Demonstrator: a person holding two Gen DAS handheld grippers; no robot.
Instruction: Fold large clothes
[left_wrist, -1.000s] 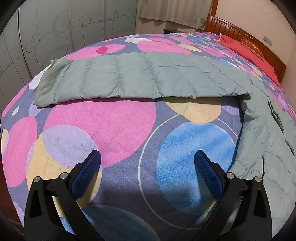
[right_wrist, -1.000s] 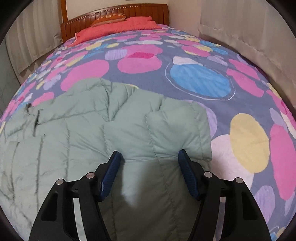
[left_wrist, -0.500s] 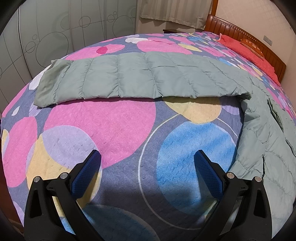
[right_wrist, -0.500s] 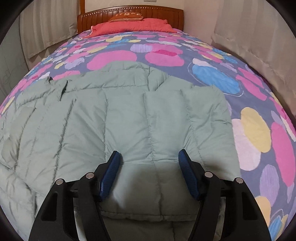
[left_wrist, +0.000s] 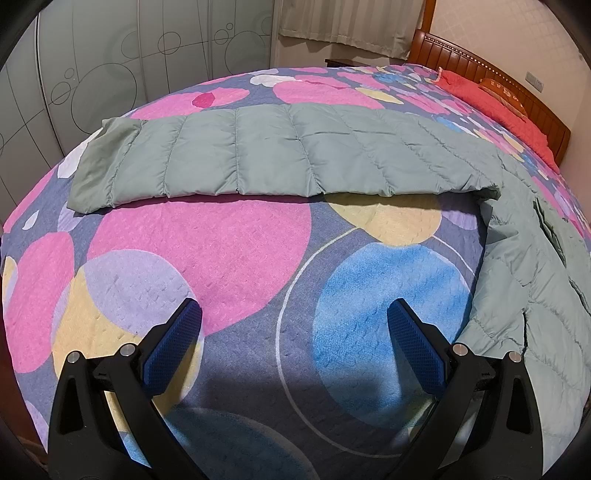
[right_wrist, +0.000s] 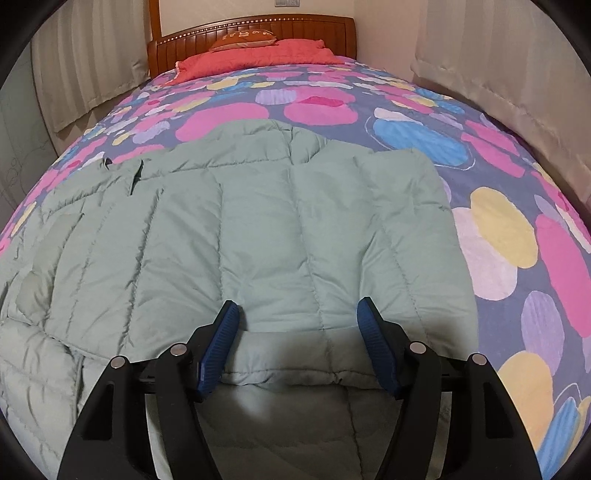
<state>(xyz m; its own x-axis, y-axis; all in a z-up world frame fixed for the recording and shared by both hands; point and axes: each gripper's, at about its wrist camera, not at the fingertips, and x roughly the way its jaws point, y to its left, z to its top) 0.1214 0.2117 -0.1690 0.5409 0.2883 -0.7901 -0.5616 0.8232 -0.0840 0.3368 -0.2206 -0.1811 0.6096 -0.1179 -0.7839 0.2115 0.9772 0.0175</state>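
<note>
A pale green quilted down jacket (right_wrist: 258, 229) lies spread on the bed. In the left wrist view one sleeve (left_wrist: 258, 151) stretches flat across the bed toward the left, and the body (left_wrist: 535, 280) runs down the right side. My left gripper (left_wrist: 293, 336) is open and empty, over bare bedspread in front of the sleeve. My right gripper (right_wrist: 297, 332) is open, low over the jacket, its fingers on either side of a folded edge of the fabric.
The bedspread (left_wrist: 221, 258) has big pink, blue and yellow circles. A red pillow (right_wrist: 258, 59) and wooden headboard (right_wrist: 258, 27) are at the far end. Curtains (right_wrist: 517, 74) hang on the right, a patterned wardrobe (left_wrist: 110, 66) on the left.
The right gripper has moved over the jacket; the fabric under it now lies flatter and covers more of the view. The left gripper has stayed still.
</note>
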